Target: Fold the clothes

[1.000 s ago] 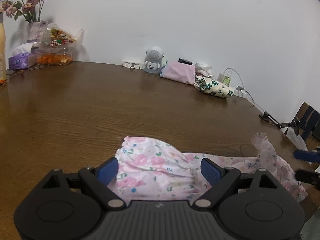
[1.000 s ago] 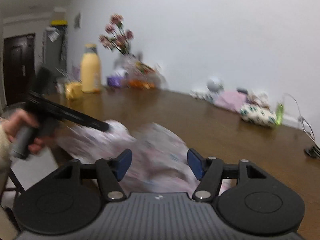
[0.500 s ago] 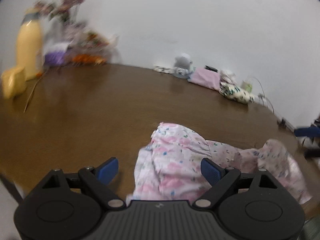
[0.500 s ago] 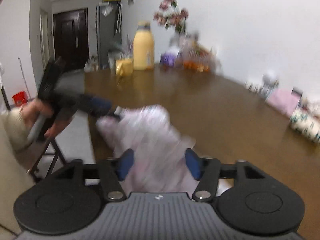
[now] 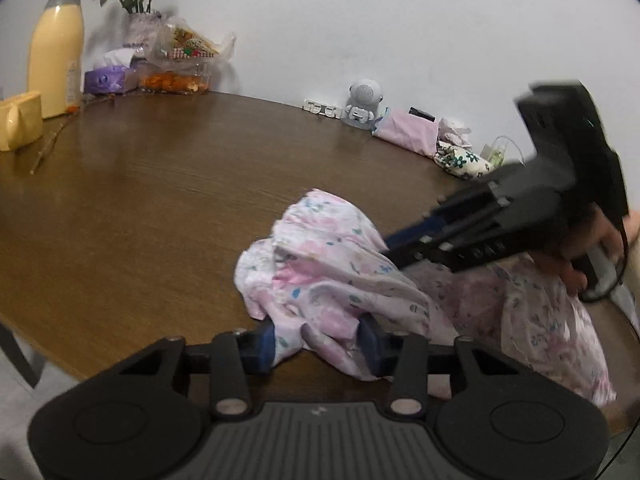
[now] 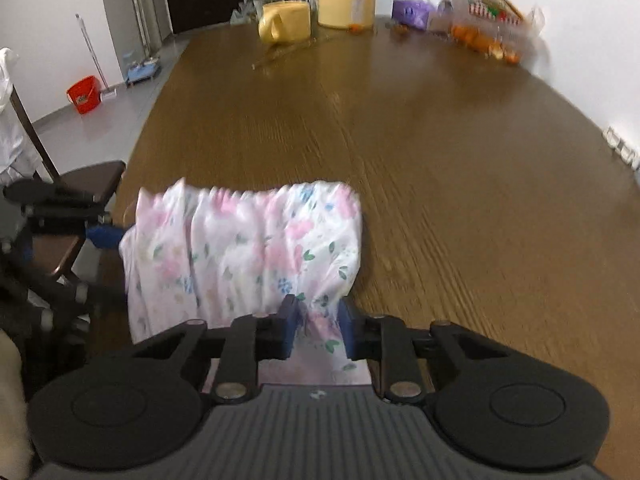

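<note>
A pink floral garment (image 5: 328, 264) lies crumpled near the front edge of the brown wooden table (image 5: 160, 208). My left gripper (image 5: 318, 346) is shut on a bunched edge of it, with cloth filling the gap between the blue pads. In the right wrist view the garment (image 6: 248, 248) hangs stretched like a curtain, and my right gripper (image 6: 318, 330) is shut on its lower right corner. The left gripper's blue tip (image 6: 102, 236) holds the far left corner there. In the left wrist view, a hand holds the right gripper (image 5: 394, 246), whose tips are buried in the cloth.
Along the wall stand a yellow bottle (image 5: 56, 44), a yellow mug (image 5: 18, 120), a tissue box (image 5: 110, 78), a snack bag (image 5: 184, 60), a small robot figure (image 5: 362, 102) and folded clothes (image 5: 412, 138). A chair (image 6: 80, 184) and a red bucket (image 6: 83, 94) are left of the table.
Both grippers went from open to shut on the garment. The right gripper moved in onto the cloth, and the garment is now lifted and stretched between the two.
</note>
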The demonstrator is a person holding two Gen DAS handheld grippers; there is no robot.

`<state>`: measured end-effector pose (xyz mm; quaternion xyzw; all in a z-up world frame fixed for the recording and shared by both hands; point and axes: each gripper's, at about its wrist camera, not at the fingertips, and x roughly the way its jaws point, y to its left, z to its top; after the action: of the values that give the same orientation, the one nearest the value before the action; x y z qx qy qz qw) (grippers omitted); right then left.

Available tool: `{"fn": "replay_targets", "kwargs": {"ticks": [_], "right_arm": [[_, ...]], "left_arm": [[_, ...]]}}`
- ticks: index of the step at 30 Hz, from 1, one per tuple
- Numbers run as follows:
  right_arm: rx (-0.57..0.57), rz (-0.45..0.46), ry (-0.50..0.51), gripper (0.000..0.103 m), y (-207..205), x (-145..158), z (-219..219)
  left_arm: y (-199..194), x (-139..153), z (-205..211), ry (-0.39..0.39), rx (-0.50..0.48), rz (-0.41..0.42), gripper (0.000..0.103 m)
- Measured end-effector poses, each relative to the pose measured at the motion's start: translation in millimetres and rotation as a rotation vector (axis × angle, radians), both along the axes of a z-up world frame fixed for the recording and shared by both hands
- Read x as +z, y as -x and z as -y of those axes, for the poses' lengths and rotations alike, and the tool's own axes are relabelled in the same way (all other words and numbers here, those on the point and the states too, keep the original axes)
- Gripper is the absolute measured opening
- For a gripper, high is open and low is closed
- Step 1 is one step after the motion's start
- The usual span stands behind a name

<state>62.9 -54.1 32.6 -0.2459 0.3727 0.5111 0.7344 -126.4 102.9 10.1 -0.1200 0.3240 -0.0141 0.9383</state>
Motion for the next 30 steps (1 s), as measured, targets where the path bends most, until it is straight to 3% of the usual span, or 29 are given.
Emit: {"fn": "replay_targets", "kwargs": {"ticks": [1,4,6,9,13,15,16,17,18,19,21,24,30], "right_arm": [[-0.042,0.009,-0.003,0.012,-1,-1,7],[-0.168,0.036,-0.013,0.012,-3,-3,30],[-0.316,0.060,-0.015,0.011,-6,-4,53],[-0.642,0.065,-0.016,0.008,-13,-6,98],[-1.076,-0.024,-0.151,0.008,-13,-12,181],[-1.234,-0.074,-0.236,0.010,-4,-16,217],[-1.275,-0.080,-0.260,0.011,1,-15,229],[-1.299,-0.056,-0.280,0.014,9,-11,238],[-1.310,0.005,-0.300,0.019,22,-3,245],[-1.299,0.071,-0.305,0.030,34,4,248],[-1.231,0.192,-0.316,0.049,62,21,249],[-1.121,0.261,-0.345,0.054,105,26,251],[-1.076,0.123,-0.487,0.052,161,3,243]], "left_arm": [[-11,1,-2,-0.004,-0.020,0.002,0.024],[-72,6,6,-0.049,-0.200,-0.016,0.021],[-126,8,17,-0.022,-0.316,-0.053,0.020],[-207,5,39,0.077,-0.408,-0.153,0.018],[-272,6,108,0.090,-0.495,-0.162,0.017],[-286,5,146,0.049,-0.524,-0.155,0.023],[-286,6,157,0.037,-0.516,-0.147,0.038],[-285,7,166,0.028,-0.506,-0.139,0.047],[-278,10,166,0.038,-0.504,-0.113,0.066],[-269,13,164,0.050,-0.503,-0.084,0.075],[-250,19,158,0.060,-0.515,-0.040,0.076],[-211,30,142,0.043,-0.537,-0.037,0.077],[-109,32,117,0.064,-0.626,-0.027,0.081]]}}
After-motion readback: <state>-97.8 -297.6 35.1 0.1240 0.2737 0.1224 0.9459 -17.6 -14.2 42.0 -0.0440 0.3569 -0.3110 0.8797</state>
